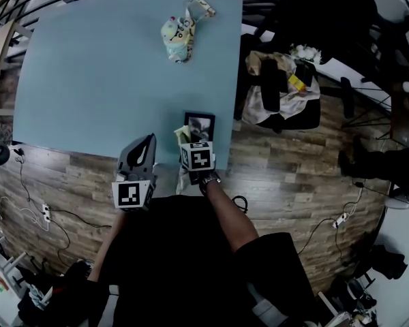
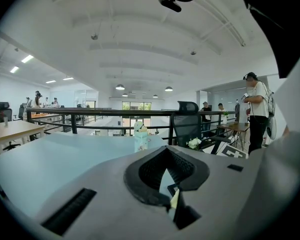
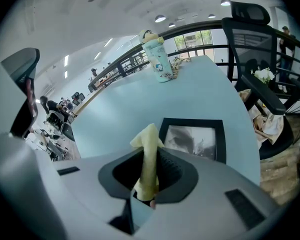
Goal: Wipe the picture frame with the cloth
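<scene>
A black picture frame [image 1: 200, 124] [image 3: 195, 140] lies flat on the light blue table [image 1: 109, 80], close to its near edge. Just short of the frame's near left corner, my right gripper [image 1: 188, 140] [image 3: 149, 156] is shut on a pale yellow cloth [image 1: 182, 135] [image 3: 148, 159]. The cloth sticks up between the jaws and does not touch the frame glass. My left gripper [image 1: 148, 142] [image 2: 166, 151] hovers to the left at the table's near edge. Its jaws are together with nothing in them. Through them the left gripper view shows a sliver of the frame and cloth.
A pastel patterned bottle [image 1: 179, 36] [image 3: 157, 59] [image 2: 140, 136] with a cloth strap stands at the table's far side. An office chair piled with clothes [image 1: 283, 90] is to the right of the table. Cables and a power strip [image 1: 44, 213] lie on the wooden floor.
</scene>
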Action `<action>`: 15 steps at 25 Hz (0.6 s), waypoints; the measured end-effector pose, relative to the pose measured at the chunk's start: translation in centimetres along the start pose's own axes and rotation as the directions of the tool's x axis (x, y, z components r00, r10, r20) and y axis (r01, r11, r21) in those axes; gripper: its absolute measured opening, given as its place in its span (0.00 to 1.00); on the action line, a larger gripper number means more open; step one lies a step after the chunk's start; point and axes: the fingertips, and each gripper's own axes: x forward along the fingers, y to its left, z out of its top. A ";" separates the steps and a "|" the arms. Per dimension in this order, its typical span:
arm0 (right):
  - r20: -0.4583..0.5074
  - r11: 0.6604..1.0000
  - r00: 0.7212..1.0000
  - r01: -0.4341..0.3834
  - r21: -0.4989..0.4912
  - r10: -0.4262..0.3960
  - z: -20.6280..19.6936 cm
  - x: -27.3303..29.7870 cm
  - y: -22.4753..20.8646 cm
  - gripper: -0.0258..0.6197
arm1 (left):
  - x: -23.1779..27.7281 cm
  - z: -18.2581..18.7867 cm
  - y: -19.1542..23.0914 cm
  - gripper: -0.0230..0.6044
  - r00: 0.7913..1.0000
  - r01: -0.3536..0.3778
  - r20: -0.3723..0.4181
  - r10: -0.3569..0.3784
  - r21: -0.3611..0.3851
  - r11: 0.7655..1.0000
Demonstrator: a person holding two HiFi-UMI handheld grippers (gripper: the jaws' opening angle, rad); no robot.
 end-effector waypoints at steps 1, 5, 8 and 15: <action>0.002 1.000 1.000 0.000 0.002 0.000 0.0 0.0 0.0 0.13 | 0.0 0.0 -0.1 0.03 1.000 0.004 -0.001 -0.004 -0.002 1.000; 0.006 1.000 1.000 0.005 0.010 -0.005 -0.1 -0.1 -0.3 0.13 | 0.3 -0.1 -0.6 0.03 1.000 0.021 -0.006 -0.021 -0.011 1.000; 0.006 1.000 1.000 0.015 0.022 -0.015 -0.3 -0.3 -0.9 0.13 | 0.5 0.0 -1.0 0.03 0.999 0.031 -0.008 -0.031 -0.007 0.999; 0.008 0.998 0.999 0.037 0.048 -0.037 -0.6 -0.7 -2.2 0.13 | 0.9 -0.1 -1.6 0.03 0.999 0.050 -0.013 -0.050 -0.004 0.999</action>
